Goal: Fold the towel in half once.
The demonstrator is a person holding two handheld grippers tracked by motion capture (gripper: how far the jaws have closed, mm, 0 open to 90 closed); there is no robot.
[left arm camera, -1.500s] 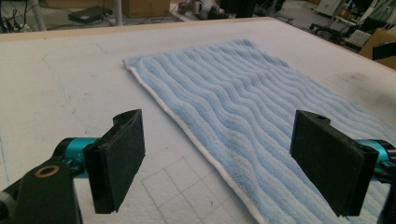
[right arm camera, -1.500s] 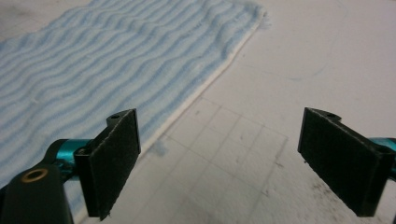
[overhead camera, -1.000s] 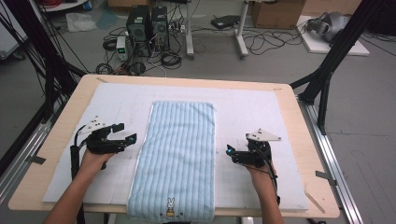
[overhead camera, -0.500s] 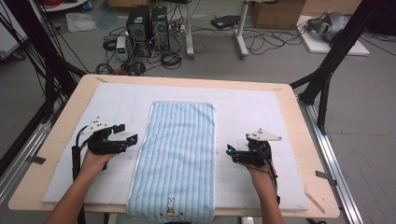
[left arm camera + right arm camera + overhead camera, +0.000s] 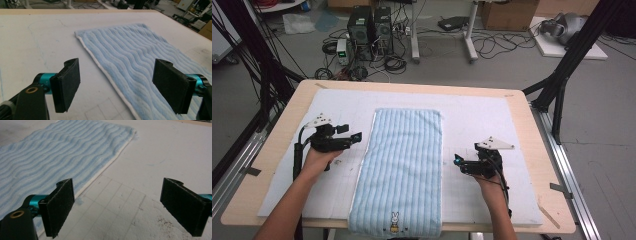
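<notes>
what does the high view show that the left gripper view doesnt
High view alone: the rabbit picture at the towel's near hem, both hands, the right gripper open beside the towel's right edge, and computer towers on the floor beyond the table.

Left gripper view alone: the left gripper's pads close up, standing wide apart with nothing between them, one over the white mat, the other over the towel, plus faint pen lines on the mat.

Both: the blue striped towel lying flat on the mat.
</notes>
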